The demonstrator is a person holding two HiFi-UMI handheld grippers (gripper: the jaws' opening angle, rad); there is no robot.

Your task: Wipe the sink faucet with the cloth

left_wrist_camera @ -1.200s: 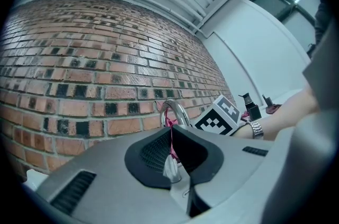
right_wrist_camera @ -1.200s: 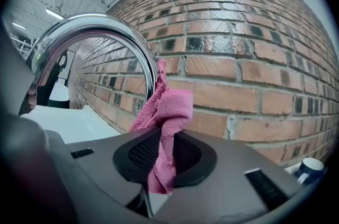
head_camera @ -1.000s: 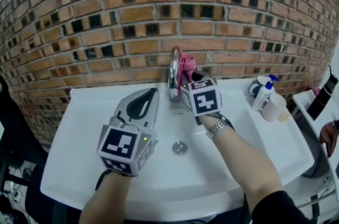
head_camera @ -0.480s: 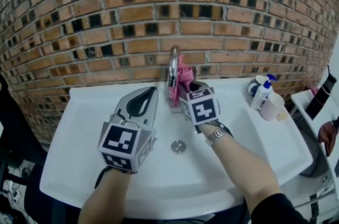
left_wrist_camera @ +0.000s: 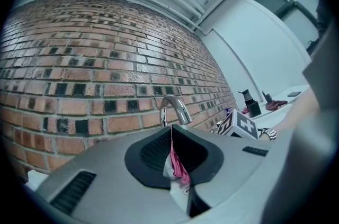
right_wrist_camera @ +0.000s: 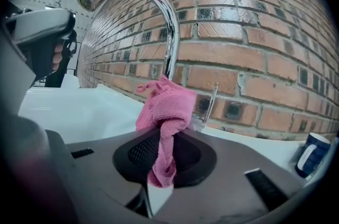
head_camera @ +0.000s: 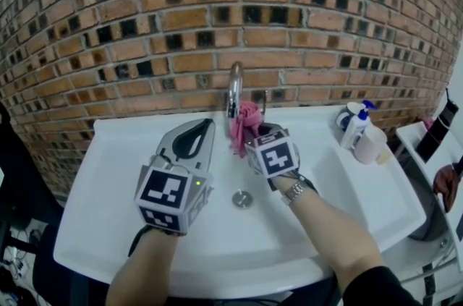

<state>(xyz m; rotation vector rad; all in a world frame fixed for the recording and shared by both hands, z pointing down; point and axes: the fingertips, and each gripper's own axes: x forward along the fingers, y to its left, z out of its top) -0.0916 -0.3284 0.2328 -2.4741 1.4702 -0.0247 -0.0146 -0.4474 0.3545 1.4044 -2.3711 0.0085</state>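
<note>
Head view: right gripper [head_camera: 253, 133], tilted down, clamps cloth [head_camera: 244, 119] by faucet [head_camera: 234, 84]; left gripper [head_camera: 205, 127] closed.

Sink [head_camera: 108, 174] set against the brick wall [head_camera: 217, 15] behind it. The faucet [head_camera: 234, 84] stands at the middle of the sink's rear edge. The cloth [head_camera: 244, 124] sits at the faucet's foot, on its right front side, between the jaws of the right gripper [head_camera: 253, 132], which reaches in from the front edge. The drain [head_camera: 242, 199] lies mid-basin, before the faucet. The left gripper [head_camera: 208, 125] hangs over the basin's left half, apart from the faucet. A mug [head_camera: 347, 113], a bottle [head_camera: 359, 127] and a cup [head_camera: 374, 146] stand together on the right rear corner.
</note>
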